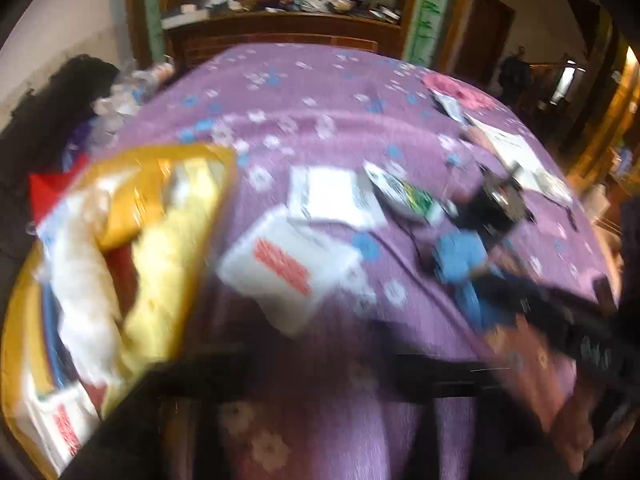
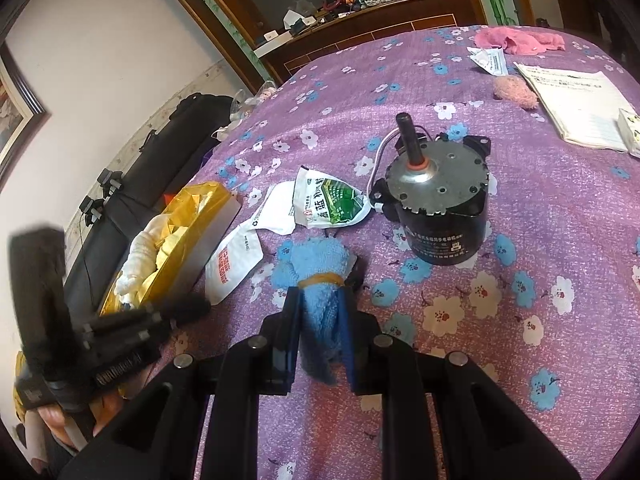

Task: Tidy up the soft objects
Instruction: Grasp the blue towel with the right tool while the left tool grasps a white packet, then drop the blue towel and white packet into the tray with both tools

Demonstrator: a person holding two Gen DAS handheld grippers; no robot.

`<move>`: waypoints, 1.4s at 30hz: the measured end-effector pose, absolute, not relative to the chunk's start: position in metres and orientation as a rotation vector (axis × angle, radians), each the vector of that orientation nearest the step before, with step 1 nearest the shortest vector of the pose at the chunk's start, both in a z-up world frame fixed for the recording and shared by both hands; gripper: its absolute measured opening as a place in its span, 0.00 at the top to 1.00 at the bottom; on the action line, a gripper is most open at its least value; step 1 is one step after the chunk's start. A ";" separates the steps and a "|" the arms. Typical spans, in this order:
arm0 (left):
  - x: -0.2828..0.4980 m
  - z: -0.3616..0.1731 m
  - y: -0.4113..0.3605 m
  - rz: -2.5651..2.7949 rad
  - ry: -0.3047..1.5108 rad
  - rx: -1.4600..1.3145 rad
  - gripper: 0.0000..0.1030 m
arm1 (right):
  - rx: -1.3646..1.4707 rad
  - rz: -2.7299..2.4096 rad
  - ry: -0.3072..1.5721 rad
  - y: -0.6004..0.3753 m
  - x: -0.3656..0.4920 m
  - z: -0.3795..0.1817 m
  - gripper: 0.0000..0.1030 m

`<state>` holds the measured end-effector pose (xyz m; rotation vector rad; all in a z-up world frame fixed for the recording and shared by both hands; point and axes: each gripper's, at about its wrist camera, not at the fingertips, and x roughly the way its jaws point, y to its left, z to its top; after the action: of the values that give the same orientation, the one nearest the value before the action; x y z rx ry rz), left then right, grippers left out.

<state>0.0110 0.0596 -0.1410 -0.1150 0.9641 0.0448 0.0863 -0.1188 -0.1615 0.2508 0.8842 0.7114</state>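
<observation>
My right gripper [image 2: 320,300] is shut on a rolled blue towel [image 2: 316,264] bound with a yellow band, low over the purple flowered bed cover [image 2: 520,220]; the towel also shows in the left wrist view [image 1: 460,256]. A yellow-lined box [image 2: 176,248] holding a white soft roll [image 2: 140,256] and yellow cloth sits at the bed's left edge, and in the left wrist view [image 1: 132,248]. My left gripper [image 2: 168,312] hovers by the box; its own view is blurred and its jaws are unclear. A pink cloth [image 2: 520,40] and a pink fluffy piece [image 2: 516,92] lie far right.
A black motor with a shaft [image 2: 436,204] stands just beyond the towel. A green sachet [image 2: 332,204], white packets [image 2: 236,264], a notebook [image 2: 580,104] and a torn wrapper [image 2: 488,60] lie on the bed. A black bag [image 2: 160,160] lies beside the left edge. A cluttered wooden headboard shelf [image 2: 360,4] is behind.
</observation>
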 end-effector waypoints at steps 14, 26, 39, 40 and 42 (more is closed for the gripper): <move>0.064 -0.170 0.049 0.073 1.043 0.134 0.42 | 0.264 0.709 0.883 -0.121 0.087 -0.162 0.82; 0.017 -0.114 0.095 0.034 0.943 -0.221 0.91 | 0.252 0.720 0.877 -0.120 0.084 -0.160 0.82; -0.107 -0.053 0.181 0.113 0.734 -0.486 0.91 | 0.214 0.899 0.800 -0.098 0.060 -0.145 0.83; -0.115 -0.049 0.191 0.146 0.723 -0.481 0.91 | 0.210 0.916 0.799 -0.093 0.056 -0.142 0.83; -0.124 -0.050 0.208 0.190 0.721 -0.488 0.91 | 0.213 0.963 0.811 -0.077 0.046 -0.133 0.83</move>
<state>-0.1237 0.2080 -0.0502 -0.4885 0.7210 0.1902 0.0460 -0.0773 -0.1333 0.2125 0.8109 0.9627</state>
